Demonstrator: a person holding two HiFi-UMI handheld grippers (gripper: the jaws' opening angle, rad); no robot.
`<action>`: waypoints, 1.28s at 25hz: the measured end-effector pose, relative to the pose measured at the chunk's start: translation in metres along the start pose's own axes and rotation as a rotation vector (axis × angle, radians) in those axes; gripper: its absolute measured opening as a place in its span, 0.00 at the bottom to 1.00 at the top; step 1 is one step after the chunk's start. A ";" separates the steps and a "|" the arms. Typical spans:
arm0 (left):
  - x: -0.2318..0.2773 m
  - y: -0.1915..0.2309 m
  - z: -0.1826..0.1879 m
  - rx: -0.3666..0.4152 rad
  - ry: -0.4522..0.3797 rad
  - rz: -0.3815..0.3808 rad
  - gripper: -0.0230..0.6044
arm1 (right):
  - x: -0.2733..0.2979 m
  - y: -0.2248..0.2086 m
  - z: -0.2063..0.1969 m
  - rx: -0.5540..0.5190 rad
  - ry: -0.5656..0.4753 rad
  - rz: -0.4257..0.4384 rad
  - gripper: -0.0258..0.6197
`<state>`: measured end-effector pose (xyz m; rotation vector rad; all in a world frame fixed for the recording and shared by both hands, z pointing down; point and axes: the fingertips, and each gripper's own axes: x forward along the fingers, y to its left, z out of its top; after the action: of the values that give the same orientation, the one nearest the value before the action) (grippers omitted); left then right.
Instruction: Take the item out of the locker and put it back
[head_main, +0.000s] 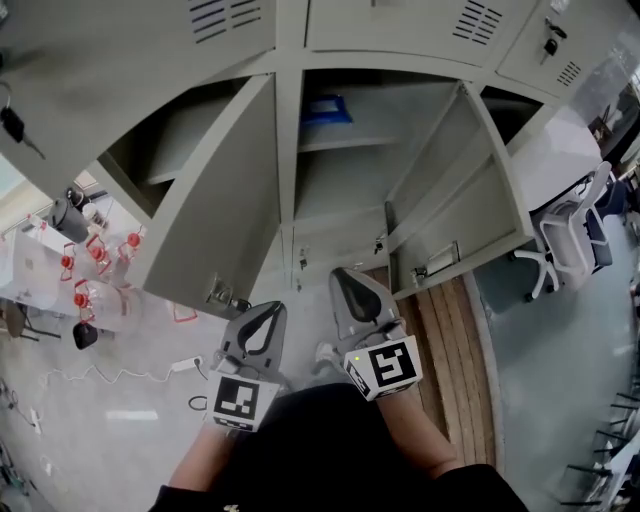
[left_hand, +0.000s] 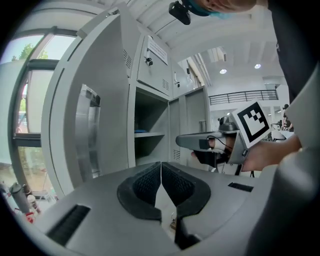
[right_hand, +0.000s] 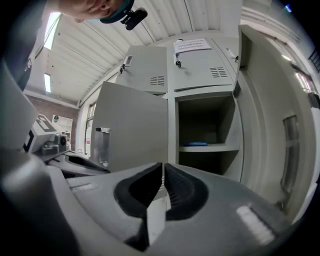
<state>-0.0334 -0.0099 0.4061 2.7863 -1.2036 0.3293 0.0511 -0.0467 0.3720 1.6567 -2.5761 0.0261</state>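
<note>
Blue item (head_main: 326, 108) sits on the shelf (head_main: 345, 142) of the open middle locker (head_main: 291, 170), top centre of the head view. My left gripper (head_main: 268, 312) and right gripper (head_main: 345, 285) hang low in the frame, jaws pressed together, nothing in them. I reckon I should open the right one wide before reaching in, come in level over the shelf, and stay clear of the door (head_main: 470, 200) on the right.

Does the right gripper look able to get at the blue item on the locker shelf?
Likely yes: the door stands open and nothing blocks the blue item, though the right gripper has its jaws shut.
</note>
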 end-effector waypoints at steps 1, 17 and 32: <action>0.004 0.002 0.001 -0.007 0.003 0.017 0.06 | 0.009 -0.007 0.004 -0.010 0.003 -0.002 0.06; 0.024 0.048 0.010 -0.039 0.047 0.311 0.06 | 0.136 -0.089 0.062 -0.181 0.012 -0.066 0.18; 0.013 0.092 0.002 -0.006 0.075 0.296 0.06 | 0.214 -0.143 0.061 -0.200 0.137 -0.136 0.54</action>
<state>-0.0913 -0.0819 0.4069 2.5613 -1.5958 0.4458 0.0893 -0.3036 0.3229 1.6872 -2.2793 -0.1182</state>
